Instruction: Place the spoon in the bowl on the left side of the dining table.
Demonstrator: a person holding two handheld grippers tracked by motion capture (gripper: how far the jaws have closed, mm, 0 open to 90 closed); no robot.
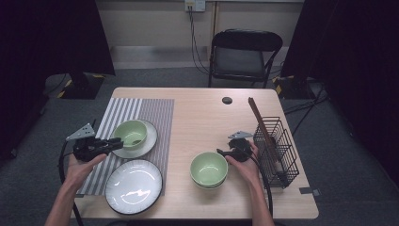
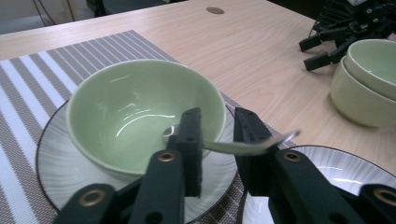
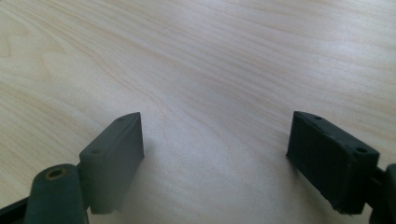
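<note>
1. Two hand-held grippers are working over a pale wooden table (image 1: pixel 202 117), with a person's forearms coming in from the near edge in the high view.
2. At the person's left, the left gripper (image 2: pixel 218 140) is reaching toward a green bowl (image 2: pixel 140 112) that is sitting on a white, dark-rimmed saucer (image 2: pixel 60 172), which is lying on a striped placemat (image 2: pixel 32 79).
3. Its jaws are standing a little apart, and a metal spoon (image 2: pixel 233 147) is lying across the gap between them: the spoon's bowl end is resting inside the green bowl while its handle is jutting out past the right-hand jaw. Whether the pads are actually pressing on the spoon cannot be told from the left gripper view.
4. Just beside that saucer, toward the person, a larger white plate (image 1: pixel 134 186) with a dark rim is lying partly on the placemat.
5. Near the middle of the table, two stacked green bowls (image 1: pixel 209 170) are sitting on the bare wood.
6. Right beside that stack, the right gripper (image 1: pixel 225 152) is resting low in the person's right hand (image 1: pixel 247 165); in the right gripper view its jaws are spread wide over bare tabletop, with nothing between them.
7. Further to the right, a black wire basket (image 1: pixel 277 150) is standing near the table's edge, with brown chopsticks (image 1: pixel 261 125) leaning in it.
8. Beyond the table, a black folding chair (image 1: pixel 242 54) is standing on the grey floor.
</note>
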